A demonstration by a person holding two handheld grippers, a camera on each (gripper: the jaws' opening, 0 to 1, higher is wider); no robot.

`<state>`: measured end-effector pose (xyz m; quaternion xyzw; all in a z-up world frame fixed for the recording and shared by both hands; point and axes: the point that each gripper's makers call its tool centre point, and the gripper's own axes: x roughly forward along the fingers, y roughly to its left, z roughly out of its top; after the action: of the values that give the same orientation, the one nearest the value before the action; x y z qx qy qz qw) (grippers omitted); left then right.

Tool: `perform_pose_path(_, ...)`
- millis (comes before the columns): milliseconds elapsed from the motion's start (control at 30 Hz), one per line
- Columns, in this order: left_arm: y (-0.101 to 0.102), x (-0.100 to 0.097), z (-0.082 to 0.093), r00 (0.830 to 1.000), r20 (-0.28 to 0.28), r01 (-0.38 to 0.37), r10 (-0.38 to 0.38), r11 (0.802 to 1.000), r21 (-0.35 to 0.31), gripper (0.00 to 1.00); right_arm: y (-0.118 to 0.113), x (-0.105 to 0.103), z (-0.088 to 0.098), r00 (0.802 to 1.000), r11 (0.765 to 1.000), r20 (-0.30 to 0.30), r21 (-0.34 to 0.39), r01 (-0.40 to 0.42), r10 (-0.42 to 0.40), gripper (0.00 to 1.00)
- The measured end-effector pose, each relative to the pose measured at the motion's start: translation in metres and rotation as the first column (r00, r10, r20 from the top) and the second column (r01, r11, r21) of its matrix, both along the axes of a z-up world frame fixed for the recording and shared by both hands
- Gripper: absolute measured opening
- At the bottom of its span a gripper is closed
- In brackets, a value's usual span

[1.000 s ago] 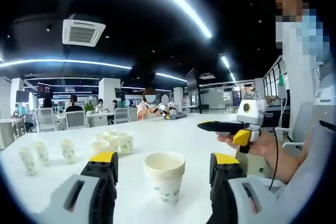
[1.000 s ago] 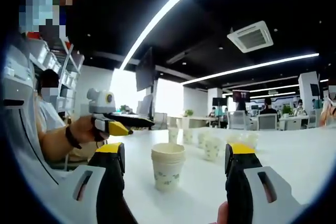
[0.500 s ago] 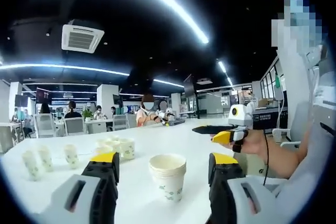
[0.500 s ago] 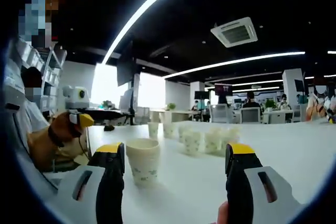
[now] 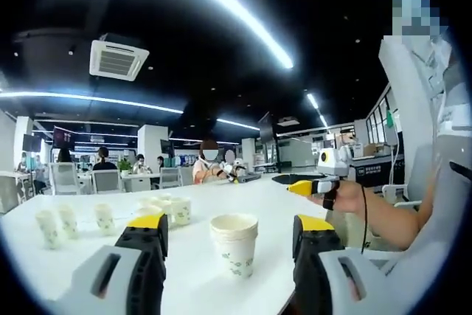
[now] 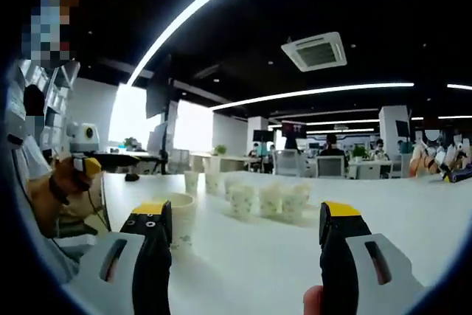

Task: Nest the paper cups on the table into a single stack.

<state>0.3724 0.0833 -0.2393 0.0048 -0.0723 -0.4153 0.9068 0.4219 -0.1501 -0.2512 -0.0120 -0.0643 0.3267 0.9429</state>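
**Both grippers open, stack between the left jaws, loose cups waiting**

Open office, dark ceiling with strip lights, long white table (image 5: 221, 197). The stack (image 5: 234, 245) of nested cups stands upright on the table, between the left gripper (image 5: 230, 237) jaws but farther out, untouched. How many cups are in it is hard to tell; rim layers suggest a few. The top cup's inside isn't visible.

Beyond the stack and to its left: a cluster (image 5: 168, 208) of cups, then single cups (image 5: 74, 223) in a row farther left. All look upright, contents unseen.

Left gripper: jaws spread wide, holding nothing. Right gripper (image 6: 243, 230): jaws also wide apart, empty; the stack (image 6: 181, 219) sits just behind its left jaw, with the loose cups (image 6: 262, 201) past it.

Risks, as a judgement: cluster cups stand close together, so reaching for one could knock a neighbour. Paper walls crush if squeezed hard. A tilted cup could jam on the stack rim or tip the stack.
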Motion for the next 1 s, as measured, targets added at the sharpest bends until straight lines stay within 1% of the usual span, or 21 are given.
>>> perform_pose_path(100,-0.002,-0.001,0.0,1.0,-0.002,0.011,-0.011,1.0,-0.006,0.73,-0.008,0.004,-0.003,1.0,1.0,-0.009,-0.009,0.02,-0.02,0.89)
perform_pose_path(200,-0.003,-0.003,0.003,1.0,0.009,0.012,-0.012,1.0,-0.005,0.73,-0.015,0.01,-0.003,1.0,1.0,-0.009,-0.011,0.024,-0.024,0.91)
perform_pose_path(300,-0.001,-0.005,0.006,1.0,0.02,0.015,-0.015,1.0,-0.009,0.73,-0.023,0.021,-0.002,0.999,0.999,-0.013,-0.021,0.037,-0.037,0.9)
perform_pose_path(367,0.003,-0.005,0.008,1.0,0.028,0.007,-0.006,1.0,-0.013,0.72,-0.025,0.026,-0.001,0.999,0.999,-0.017,-0.028,0.036,-0.037,0.86)
perform_pose_path(433,0.008,-0.004,0.01,1.0,0.031,-0.001,0.002,1.0,-0.023,0.72,-0.029,0.036,-0.002,0.999,0.999,-0.018,-0.038,0.028,-0.029,0.85)
perform_pose_path(500,0.011,-0.005,0.012,0.999,0.039,-0.006,0.007,0.999,-0.032,0.72,-0.033,0.047,-0.001,1.0,0.999,-0.004,-0.043,0.023,-0.023,0.85)
perform_pose_path(600,0.011,-0.005,0.013,0.999,0.043,-0.004,0.006,0.999,-0.033,0.71,-0.035,0.062,-0.004,1.0,0.999,-0.025,-0.043,0.001,-0.002,0.86)
perform_pose_path(733,0.012,-0.004,0.013,0.999,0.042,-0.005,0.006,0.999,-0.034,0.71,-0.034,0.08,-0.006,0.999,0.998,-0.032,-0.057,-0.017,0.015,0.86)
perform_pose_path(867,0.012,-0.005,0.013,0.999,0.047,-0.004,0.006,0.999,-0.035,0.71,-0.032,0.092,-0.009,0.999,0.998,-0.039,-0.064,-0.03,0.027,0.87)
perform_pose_path(967,0.011,-0.005,0.011,0.999,0.045,0.003,-0.002,0.999,-0.042,0.71,-0.031,0.101,-0.013,0.998,0.998,-0.055,-0.054,-0.037,0.034,0.87)
perform_pose_path(1000,0.011,-0.005,0.01,0.999,0.038,0.006,-0.005,0.999,-0.042,0.71,-0.031,0.104,-0.015,0.997,0.998,-0.068,-0.057,-0.033,0.029,0.87)
